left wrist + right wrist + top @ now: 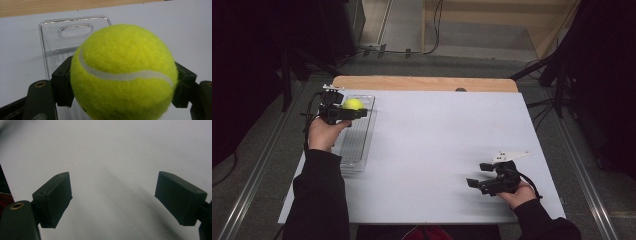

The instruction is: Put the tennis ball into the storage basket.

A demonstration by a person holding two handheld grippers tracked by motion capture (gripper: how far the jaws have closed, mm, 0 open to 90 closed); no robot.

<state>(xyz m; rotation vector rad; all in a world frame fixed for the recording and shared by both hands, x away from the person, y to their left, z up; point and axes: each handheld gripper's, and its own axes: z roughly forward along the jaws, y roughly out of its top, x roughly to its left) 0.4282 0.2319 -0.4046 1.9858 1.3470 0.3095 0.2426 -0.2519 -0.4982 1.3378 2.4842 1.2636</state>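
My left gripper is clamping its fingers on the tennis ball, holding it above the clear tray at the desk's far left. My right gripper is hovering low with fingers spread, gripping nothing.

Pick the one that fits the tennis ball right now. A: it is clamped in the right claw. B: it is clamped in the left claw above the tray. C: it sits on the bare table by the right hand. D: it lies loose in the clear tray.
B: the left claw grips the ball on both sides, over the tray; the right claw is open with nothing in it.
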